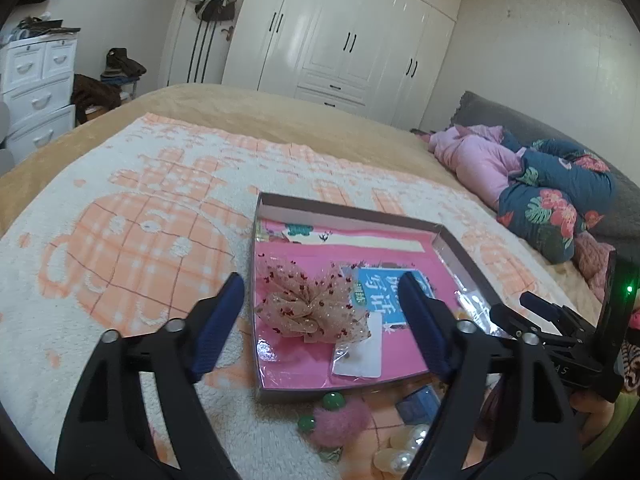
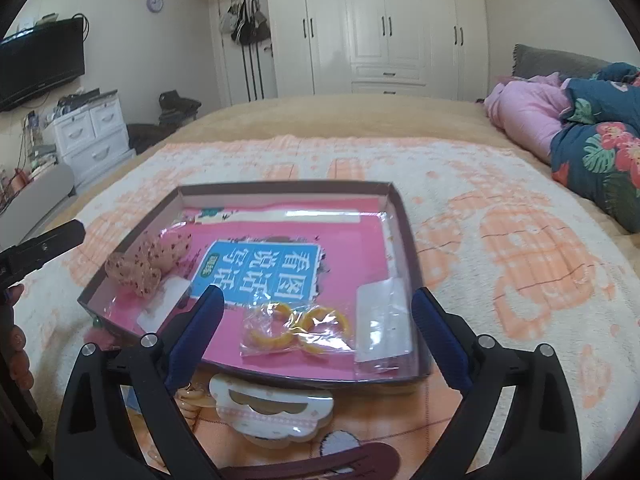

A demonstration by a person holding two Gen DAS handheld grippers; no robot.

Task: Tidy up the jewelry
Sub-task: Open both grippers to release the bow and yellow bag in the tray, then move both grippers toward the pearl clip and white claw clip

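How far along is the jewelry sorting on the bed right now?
Done: the lace bow, the bagged yellow hoops and two small clear packets lie in the box. In hand: nothing; left gripper and right gripper are both open. Left: green beads, pink pompom, pearls and the hair clip on the blanket.

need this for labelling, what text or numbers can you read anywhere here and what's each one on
"看图说话写话", upside down, on the blue panel of the pink book in the box.
Small yellow-green tag at that panel's corner: too blurred to read.
"AS", end of a partly hidden word, on the right gripper body in the left wrist view.
Wall clock: too small to read.
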